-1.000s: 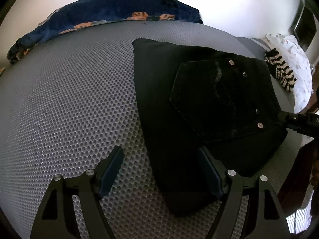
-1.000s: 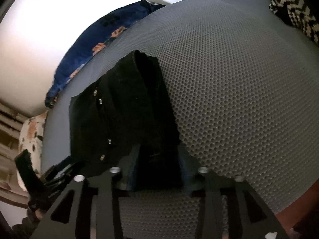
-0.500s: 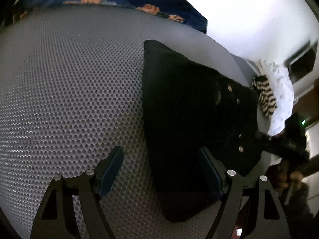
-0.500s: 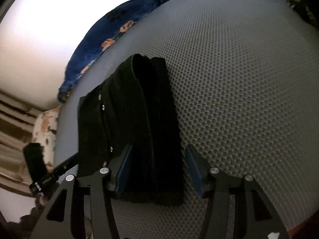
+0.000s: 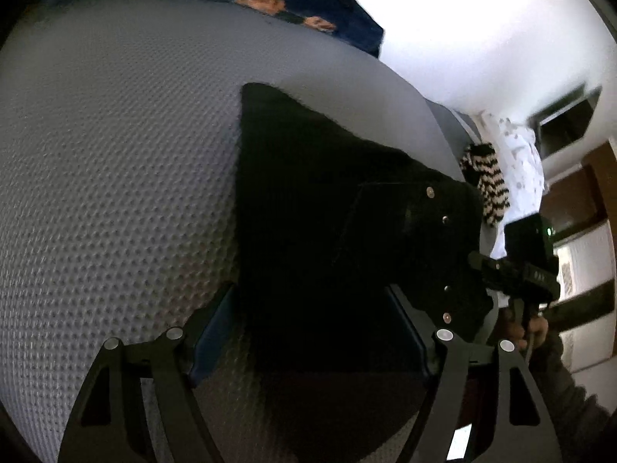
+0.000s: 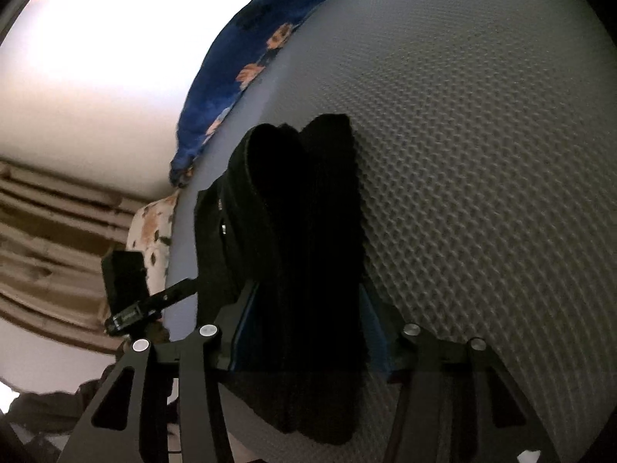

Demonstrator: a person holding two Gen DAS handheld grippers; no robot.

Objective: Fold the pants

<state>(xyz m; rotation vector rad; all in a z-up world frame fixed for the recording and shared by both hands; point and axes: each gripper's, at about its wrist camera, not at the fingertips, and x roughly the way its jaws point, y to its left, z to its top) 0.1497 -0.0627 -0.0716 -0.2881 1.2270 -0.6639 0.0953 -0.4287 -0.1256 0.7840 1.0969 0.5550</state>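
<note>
The black pants (image 5: 327, 208) lie folded into a thick stack on the grey honeycomb mattress (image 5: 115, 177). A back pocket with metal rivets faces up. My left gripper (image 5: 312, 324) is open, its jaws straddling the near end of the stack. In the right wrist view the pants (image 6: 304, 231) show as layered folds seen edge-on. My right gripper (image 6: 308, 328) is open, with the fold's end between its jaws. The right gripper also shows in the left wrist view (image 5: 516, 270) at the pants' right side. The left gripper shows in the right wrist view (image 6: 131, 301).
A dark blue floral blanket (image 5: 300, 7) lies along the mattress's far edge, also in the right wrist view (image 6: 246, 61). A black-and-white striped cloth (image 5: 488, 189) and a white spotted pillow (image 5: 520, 154) lie at the right. Curtains (image 6: 46, 239) hang beyond the bed.
Both grippers have moved in over the folded pants. The right gripper, shut on the fold a second ago, has opened. The left stays open.
</note>
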